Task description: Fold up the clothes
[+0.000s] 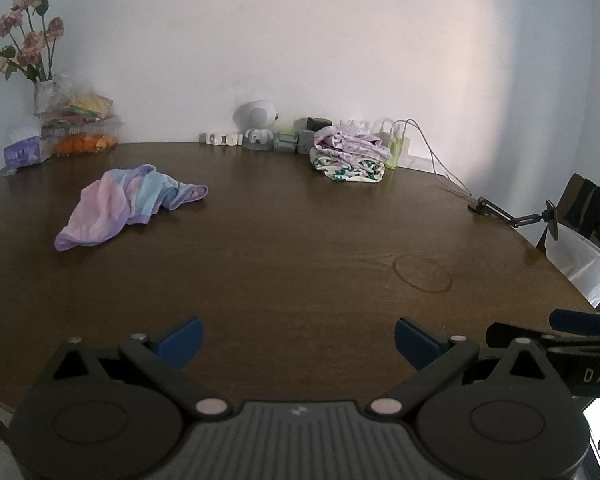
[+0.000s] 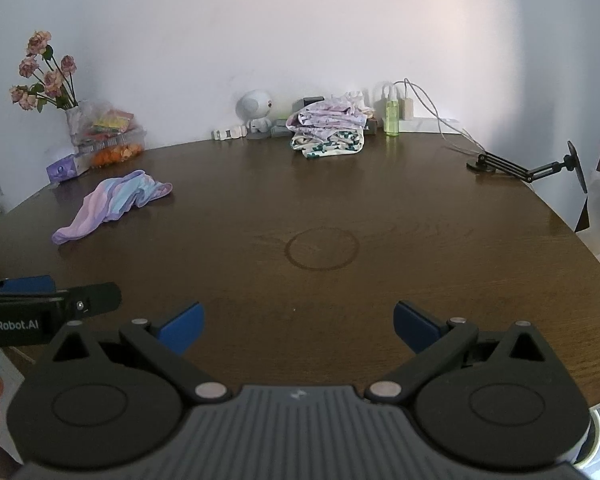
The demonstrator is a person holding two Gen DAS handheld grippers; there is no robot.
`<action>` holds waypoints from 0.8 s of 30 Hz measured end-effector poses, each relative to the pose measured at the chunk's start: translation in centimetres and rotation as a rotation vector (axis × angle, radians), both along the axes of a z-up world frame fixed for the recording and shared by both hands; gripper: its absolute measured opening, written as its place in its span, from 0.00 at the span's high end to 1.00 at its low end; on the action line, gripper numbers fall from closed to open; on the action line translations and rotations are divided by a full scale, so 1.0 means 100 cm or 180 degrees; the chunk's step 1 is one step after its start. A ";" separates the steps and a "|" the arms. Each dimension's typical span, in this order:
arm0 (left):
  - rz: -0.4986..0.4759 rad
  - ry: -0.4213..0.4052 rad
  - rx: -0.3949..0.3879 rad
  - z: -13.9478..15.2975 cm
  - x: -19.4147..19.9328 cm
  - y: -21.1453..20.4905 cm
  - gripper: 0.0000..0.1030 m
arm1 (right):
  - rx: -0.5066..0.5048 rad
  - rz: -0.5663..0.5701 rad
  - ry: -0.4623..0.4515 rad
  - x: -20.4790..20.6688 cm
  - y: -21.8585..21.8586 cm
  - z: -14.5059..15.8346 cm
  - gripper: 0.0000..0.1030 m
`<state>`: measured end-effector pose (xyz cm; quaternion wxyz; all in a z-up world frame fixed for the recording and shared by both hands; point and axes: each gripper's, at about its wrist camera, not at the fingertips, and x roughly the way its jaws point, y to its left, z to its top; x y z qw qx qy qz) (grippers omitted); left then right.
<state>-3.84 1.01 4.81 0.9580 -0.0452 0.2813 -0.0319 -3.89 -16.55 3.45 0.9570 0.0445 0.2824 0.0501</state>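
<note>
A crumpled pastel pink, blue and purple garment [image 1: 128,204] lies on the dark wooden table [image 1: 300,248] at the far left; it also shows in the right wrist view [image 2: 114,204]. A stack of folded patterned clothes [image 1: 350,154] sits at the back of the table, also seen in the right wrist view [image 2: 328,130]. My left gripper [image 1: 298,344] is open and empty over the near table edge. My right gripper [image 2: 298,326] is open and empty beside it, to its right. Both are well short of the garment.
Along the back wall stand a vase of flowers [image 1: 40,92], a snack bag [image 1: 82,124], a tissue pack [image 1: 22,154], a white toy robot [image 1: 258,122], small boxes, a green bottle [image 1: 396,148] and cables. A black phone arm [image 1: 512,214] and a chair [image 1: 584,240] are at right.
</note>
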 end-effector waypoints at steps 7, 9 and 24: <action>-0.0043 -0.0034 0.0015 0.002 -0.001 -0.001 0.01 | 0.0008 0.0032 -0.0017 0.000 -0.001 0.000 0.00; -0.0047 -0.0034 0.0002 0.002 0.000 -0.001 0.01 | 0.0010 0.0037 -0.0014 0.001 -0.001 0.000 0.00; -0.0089 -0.0121 -0.0022 0.004 -0.006 -0.002 0.00 | 0.0025 0.0089 0.0017 0.000 0.002 -0.001 0.00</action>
